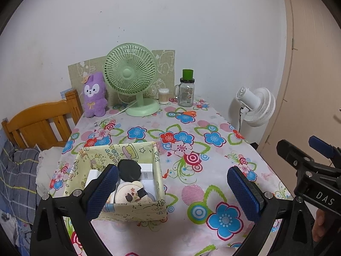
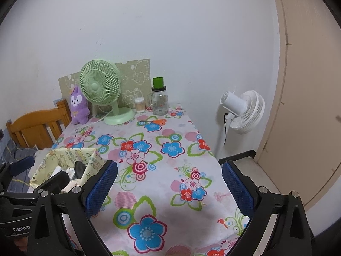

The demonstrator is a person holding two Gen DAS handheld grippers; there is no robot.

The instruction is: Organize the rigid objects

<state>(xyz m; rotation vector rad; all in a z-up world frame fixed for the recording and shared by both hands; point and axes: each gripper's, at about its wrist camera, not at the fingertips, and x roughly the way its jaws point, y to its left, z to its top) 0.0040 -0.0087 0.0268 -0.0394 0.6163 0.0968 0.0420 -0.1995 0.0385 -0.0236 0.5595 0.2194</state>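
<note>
We cannot identify the white items in the storage box [image 1: 136,210]: its front wall hides their lower parts, the left gripper's finger [image 1: 102,192] its left corner.

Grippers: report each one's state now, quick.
Left gripper: open, holding nothing, above the storage box.
Right gripper: open, holding nothing, over the floral tablecloth.

A matt printed cloth [image 1: 149,224] covers the table, glossy wooden bedstead [image 1: 38,123] beside it, glass jar [image 1: 185,95] behind.
</note>
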